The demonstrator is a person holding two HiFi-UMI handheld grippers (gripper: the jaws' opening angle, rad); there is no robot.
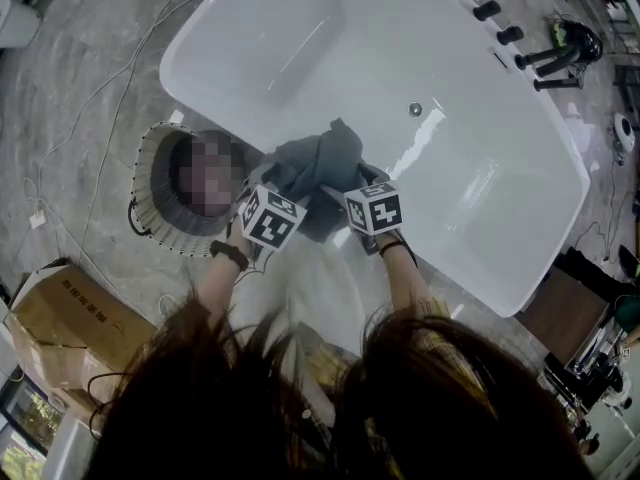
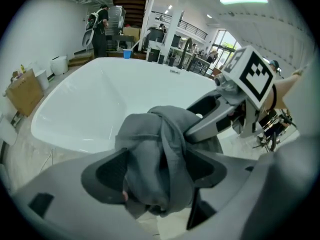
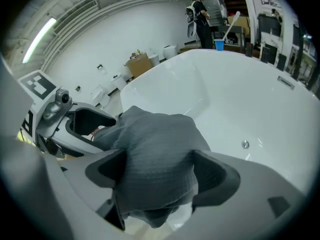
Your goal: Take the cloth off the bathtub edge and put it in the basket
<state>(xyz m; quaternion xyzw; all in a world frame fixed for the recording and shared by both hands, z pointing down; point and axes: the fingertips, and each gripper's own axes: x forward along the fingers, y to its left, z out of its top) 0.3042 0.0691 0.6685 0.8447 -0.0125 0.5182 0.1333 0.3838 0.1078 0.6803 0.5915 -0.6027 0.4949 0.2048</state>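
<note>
A dark grey cloth (image 1: 322,166) lies bunched on the near edge of the white bathtub (image 1: 480,273). Both grippers reach into it from my side. The left gripper (image 1: 287,186) stands with its jaws wide apart, and the cloth (image 2: 155,154) fills the gap between them. The right gripper (image 1: 347,192) is also spread wide around a fold of the cloth (image 3: 157,154). In the left gripper view one finger of the right gripper (image 2: 215,115) lies against the cloth. The round basket (image 1: 150,206) stands on the floor left of the tub.
A cardboard box (image 1: 70,318) sits on the floor at the lower left, and cables (image 1: 110,88) trail across the marble floor. Black taps (image 1: 487,10) line the tub's far rim, and a drain (image 1: 415,109) shows inside it. More gear (image 1: 575,43) lies beyond.
</note>
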